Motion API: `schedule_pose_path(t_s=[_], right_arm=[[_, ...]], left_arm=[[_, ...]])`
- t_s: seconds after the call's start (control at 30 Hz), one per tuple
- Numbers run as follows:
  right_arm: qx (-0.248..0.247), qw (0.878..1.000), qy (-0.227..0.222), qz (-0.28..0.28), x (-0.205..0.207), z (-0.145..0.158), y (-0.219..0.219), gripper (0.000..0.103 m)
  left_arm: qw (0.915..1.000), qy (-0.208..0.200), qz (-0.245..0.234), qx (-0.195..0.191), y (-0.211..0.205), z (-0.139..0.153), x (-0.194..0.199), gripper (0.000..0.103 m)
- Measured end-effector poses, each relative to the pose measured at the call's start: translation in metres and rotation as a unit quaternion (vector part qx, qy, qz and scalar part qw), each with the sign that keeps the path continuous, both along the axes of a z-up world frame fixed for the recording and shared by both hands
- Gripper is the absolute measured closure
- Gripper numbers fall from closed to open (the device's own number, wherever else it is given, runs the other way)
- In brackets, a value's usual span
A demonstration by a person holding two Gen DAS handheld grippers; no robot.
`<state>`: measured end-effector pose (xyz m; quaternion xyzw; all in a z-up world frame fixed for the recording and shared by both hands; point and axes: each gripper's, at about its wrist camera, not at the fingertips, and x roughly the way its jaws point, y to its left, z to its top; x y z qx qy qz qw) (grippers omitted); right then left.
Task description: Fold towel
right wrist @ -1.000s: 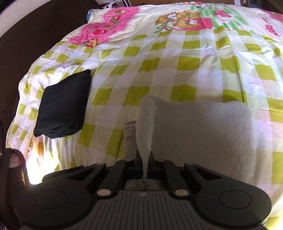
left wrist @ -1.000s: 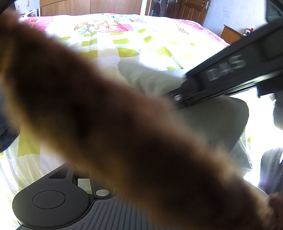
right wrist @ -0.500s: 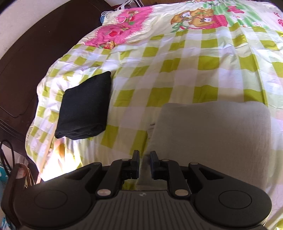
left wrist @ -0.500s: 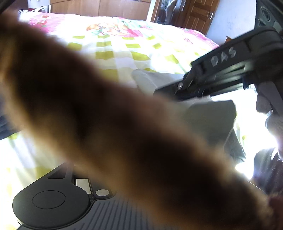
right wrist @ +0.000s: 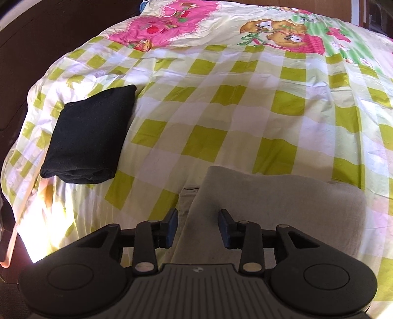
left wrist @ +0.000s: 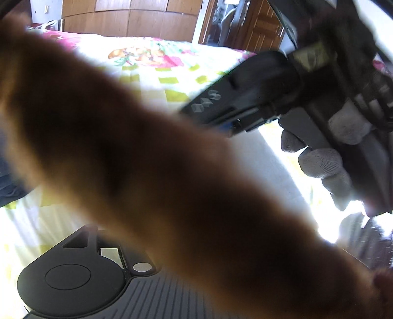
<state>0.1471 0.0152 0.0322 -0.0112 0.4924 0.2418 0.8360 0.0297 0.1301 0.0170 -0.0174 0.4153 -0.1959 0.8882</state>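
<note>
The grey towel [right wrist: 277, 216] lies folded flat on the checked bed [right wrist: 221, 117], smooth-edged. The right tool [right wrist: 198, 225] gapes wide above it, empty. The left tool's state cannot be told.

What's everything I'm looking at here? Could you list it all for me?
Grey folded towel: one, pale grey, flat on the bed just ahead of the right gripper.
Black folded cloth: one, black, near the bed's left edge.
Checked bedsheet: one, yellow-green and white squares with pink cartoon prints, covering the bed.
Wooden wardrobe: brown, behind the bed.
Blurred brown fuzzy thing: one, right across the left camera; I cannot tell what it is.
Right gripper: black, jaws apart over the towel's edge.
Gloved hand: grey glove, holding the right gripper.
Left gripper: mostly hidden, state unclear.
</note>
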Motion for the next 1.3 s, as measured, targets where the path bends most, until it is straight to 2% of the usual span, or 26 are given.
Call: schedule_pose_path(t_s=[0.03, 0.07, 0.1, 0.13, 0.33, 0.43, 0.5, 0.63, 0.73, 0.77, 0.8, 0.9, 1.03, 1.13, 1.3], right_arm=[[-0.014, 1.0, -0.005, -0.004, 0.001, -0.003, 0.001, 0.058], [-0.013, 1.0, -0.001, -0.008, 0.002, -0.004, -0.002, 0.071], [0.0, 1.0, 0.011, -0.016, 0.004, -0.005, -0.008, 0.079], [0.013, 1.0, 0.015, -0.02, 0.004, -0.003, -0.014, 0.08], [0.078, 0.996, -0.004, -0.034, -0.015, 0.038, -0.041, 0.082], [0.097, 0.995, -0.018, -0.019, -0.019, 0.055, -0.029, 0.082], [0.087, 0.996, -0.022, -0.005, -0.016, 0.05, -0.013, 0.082], [0.045, 0.999, 0.026, 0.016, 0.002, -0.003, 0.019, 0.082], [0.02, 0.999, 0.036, 0.034, 0.006, -0.034, 0.033, 0.08], [0.03, 0.998, 0.036, 0.029, 0.005, -0.038, 0.032, 0.08], [0.046, 0.998, 0.038, 0.026, 0.006, -0.039, 0.03, 0.077], [0.081, 0.995, 0.045, 0.023, 0.006, -0.026, 0.018, 0.076], [0.122, 0.992, 0.002, 0.027, -0.008, 0.016, -0.018, 0.073], [0.111, 0.993, -0.031, 0.007, -0.023, 0.029, -0.056, 0.072], [0.06, 0.998, -0.01, -0.011, -0.061, 0.009, -0.1, 0.071]], left_arm=[[1.0, 0.006, 0.002, 0.005, -0.003, -0.003, 0.003, 0.044], [0.9999, 0.01, 0.005, 0.009, -0.005, -0.006, 0.005, 0.047], [0.9998, 0.014, 0.005, 0.009, -0.005, -0.007, 0.006, 0.056], [0.9998, 0.017, 0.006, 0.008, -0.005, -0.008, 0.006, 0.063], [0.9998, 0.002, 0.016, -0.01, 0.002, 0.004, -0.002, 0.077], [0.9995, -0.014, 0.02, -0.019, 0.007, 0.015, -0.007, 0.078], [0.9991, -0.019, 0.03, -0.021, 0.012, 0.018, -0.007, 0.079], [0.9987, 0.023, 0.043, -0.011, 0.017, -0.003, 0.005, 0.079], [0.9977, 0.051, 0.045, -0.001, 0.016, -0.021, 0.008, 0.079], [0.9974, 0.055, 0.046, 0.001, 0.016, -0.023, 0.008, 0.079], [0.9973, 0.056, 0.048, 0.002, 0.016, -0.024, 0.008, 0.079], [0.9973, 0.059, 0.043, 0.004, 0.016, -0.022, 0.007, 0.078], [0.998, 0.04, 0.038, 0.03, 0.019, -0.009, -0.003, 0.076], [0.998, 0.026, 0.05, 0.029, 0.024, 0.005, -0.008, 0.076], [0.9985, -0.014, 0.048, 0.021, 0.013, 0.02, 0.001, 0.075]])
